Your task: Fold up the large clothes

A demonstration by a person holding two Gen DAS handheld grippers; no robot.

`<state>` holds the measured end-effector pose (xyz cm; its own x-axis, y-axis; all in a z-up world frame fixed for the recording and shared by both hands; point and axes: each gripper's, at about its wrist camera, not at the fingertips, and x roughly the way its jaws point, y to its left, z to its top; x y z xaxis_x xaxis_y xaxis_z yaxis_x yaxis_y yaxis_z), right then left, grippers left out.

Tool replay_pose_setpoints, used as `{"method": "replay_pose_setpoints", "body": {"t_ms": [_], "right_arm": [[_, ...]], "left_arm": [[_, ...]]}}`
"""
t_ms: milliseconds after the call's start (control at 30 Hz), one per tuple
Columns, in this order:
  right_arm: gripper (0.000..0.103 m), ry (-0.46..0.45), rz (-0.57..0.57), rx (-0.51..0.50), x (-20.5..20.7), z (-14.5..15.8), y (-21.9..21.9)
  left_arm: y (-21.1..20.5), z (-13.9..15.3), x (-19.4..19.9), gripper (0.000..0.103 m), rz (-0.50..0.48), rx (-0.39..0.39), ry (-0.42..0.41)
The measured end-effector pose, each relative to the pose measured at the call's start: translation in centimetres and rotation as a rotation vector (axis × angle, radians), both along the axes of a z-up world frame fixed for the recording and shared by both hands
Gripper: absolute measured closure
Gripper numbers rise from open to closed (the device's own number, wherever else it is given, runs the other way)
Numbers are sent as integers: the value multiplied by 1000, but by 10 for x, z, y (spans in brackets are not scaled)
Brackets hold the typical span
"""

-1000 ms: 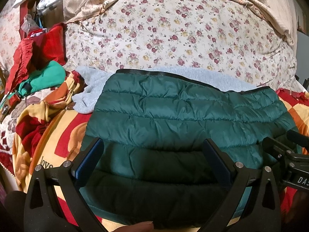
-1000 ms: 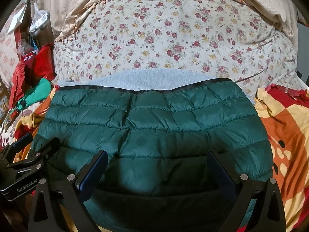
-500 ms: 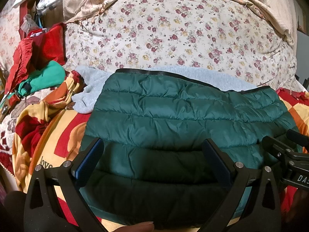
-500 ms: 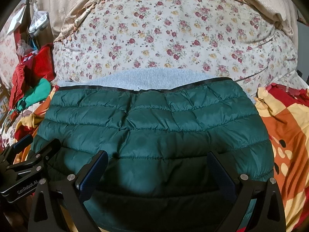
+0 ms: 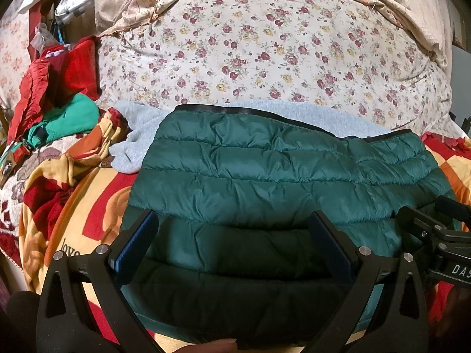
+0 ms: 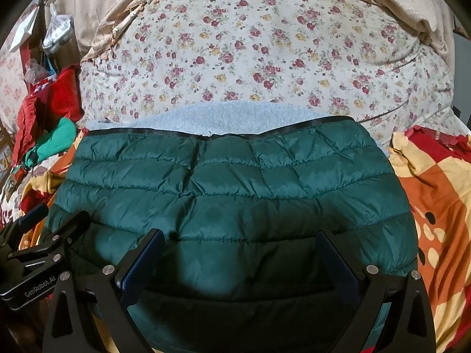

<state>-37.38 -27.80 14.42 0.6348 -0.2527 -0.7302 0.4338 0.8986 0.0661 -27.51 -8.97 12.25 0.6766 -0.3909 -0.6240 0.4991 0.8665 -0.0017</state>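
**A:** Jacket (image 6: 235, 194), green and quilted, lies folded into a squat block on a bed, on a pale blue fleece garment (image 6: 229, 114) and a red-and-orange blanket (image 6: 435, 194), with a floral quilt (image 6: 250, 53) bulging behind. How far along is the folding?

**B:** Judging by its compact shape, nearly finished. No sleeves show, the black-trimmed hem runs straight along the far edge, and the layers sit squarely.

**A:** And the grippers?

**B:** The left gripper (image 5: 232, 244) hangs over the near left part of the jacket, jaws spread wide, nothing between them. The right gripper (image 6: 240, 261) hangs beside it over the near middle, equally wide apart and empty. Each shows at the edge of the other's view.

**A:** What remains?

**B:** Perhaps one smoothing pass, or setting the bundle aside. The fleece underneath looks unfolded, and a heap of red and green clothes (image 5: 56, 103) waits at the left of the bed, so more work probably follows.

**A:** Anything else?

**B:** A fingertip (image 5: 217, 345) shows at the bottom edge of the left view.
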Motion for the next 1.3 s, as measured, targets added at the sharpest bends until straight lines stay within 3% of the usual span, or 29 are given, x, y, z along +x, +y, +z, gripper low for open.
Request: {"method": "replay_pose_setpoints", "body": {"t_ms": [1300], "right_arm": [[2, 11, 2, 10, 5, -4, 4]], "left_arm": [[-3, -4, 1, 1, -6, 8, 6]]}}
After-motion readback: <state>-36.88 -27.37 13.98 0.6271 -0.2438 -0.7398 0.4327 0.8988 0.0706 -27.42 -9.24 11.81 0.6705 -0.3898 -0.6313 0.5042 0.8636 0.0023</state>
